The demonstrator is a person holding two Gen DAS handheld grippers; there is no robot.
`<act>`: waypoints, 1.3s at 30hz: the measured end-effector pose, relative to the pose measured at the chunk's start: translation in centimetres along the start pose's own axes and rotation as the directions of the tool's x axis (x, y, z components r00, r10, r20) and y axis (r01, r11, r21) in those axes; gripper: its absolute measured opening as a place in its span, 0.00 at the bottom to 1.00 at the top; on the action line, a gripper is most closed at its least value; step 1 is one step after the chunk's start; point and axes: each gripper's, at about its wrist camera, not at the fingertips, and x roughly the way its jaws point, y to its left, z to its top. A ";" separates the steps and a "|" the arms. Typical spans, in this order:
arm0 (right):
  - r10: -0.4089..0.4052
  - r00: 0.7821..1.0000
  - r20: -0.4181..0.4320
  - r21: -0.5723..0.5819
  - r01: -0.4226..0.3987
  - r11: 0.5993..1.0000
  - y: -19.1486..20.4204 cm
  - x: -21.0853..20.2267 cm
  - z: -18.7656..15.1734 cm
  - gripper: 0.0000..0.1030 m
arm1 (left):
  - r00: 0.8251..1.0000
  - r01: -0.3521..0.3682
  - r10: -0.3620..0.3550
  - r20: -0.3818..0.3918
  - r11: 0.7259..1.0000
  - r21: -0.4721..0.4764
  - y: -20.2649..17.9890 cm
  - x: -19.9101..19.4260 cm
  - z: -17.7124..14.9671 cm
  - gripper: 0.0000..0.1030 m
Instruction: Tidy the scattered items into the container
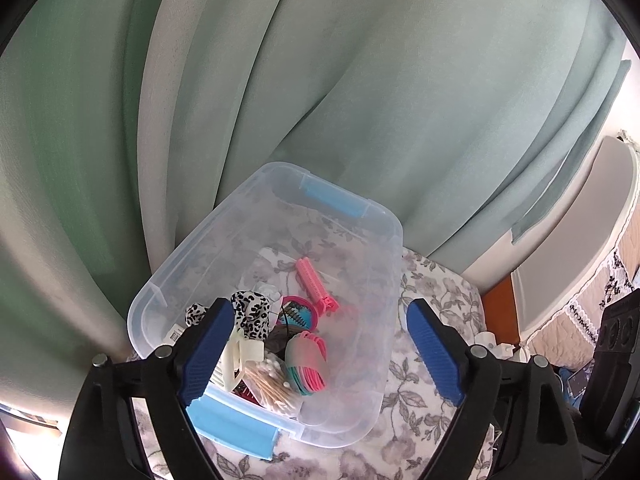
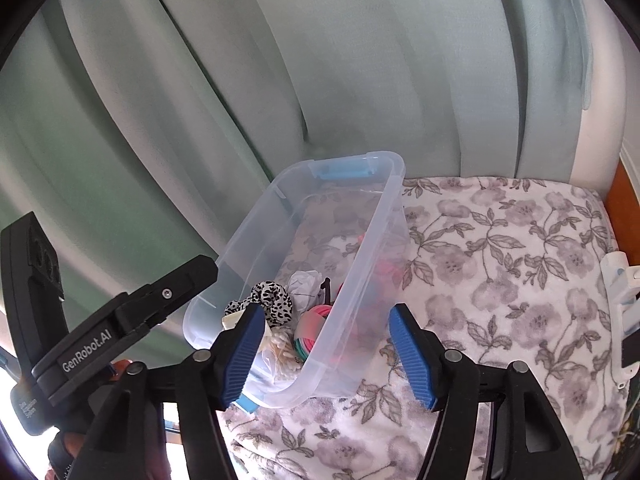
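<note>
I held both tongs released over bin [image 1: 280,208], centre frame. Left gripper [image 1: 320,344] empty; right gripper [image 2: 328,352] straddled its near wall, not pinching. Hair clutter [image 1: 288,344] inside, so tidying looked nearly done.

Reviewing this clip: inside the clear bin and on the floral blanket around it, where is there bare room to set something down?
Inside the clear bin, the far half toward the curtain is bare past the pink roller. The near end is crowded: leopard scrunchie, cotton swabs, pink clips. The floral blanket right of the bin lies open up to the white object.
</note>
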 end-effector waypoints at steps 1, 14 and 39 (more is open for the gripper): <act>-0.002 1.000 0.002 0.004 0.002 1.000 -0.2 -0.2 -0.1 0.67 | 1.000 -0.003 0.003 0.001 1.000 0.007 -0.2 -0.1 -0.1 0.86; -0.041 0.999 0.032 0.041 0.039 0.998 -2.2 -3.0 -1.3 0.81 | 0.999 -0.041 0.043 -0.017 0.995 0.093 -2.2 -1.1 -1.2 0.89; -0.163 0.985 0.057 0.065 0.159 0.985 -2.8 -7.4 -3.4 1.00 | 0.991 -0.099 0.117 -0.060 0.966 0.239 -5.3 -2.4 -4.1 0.93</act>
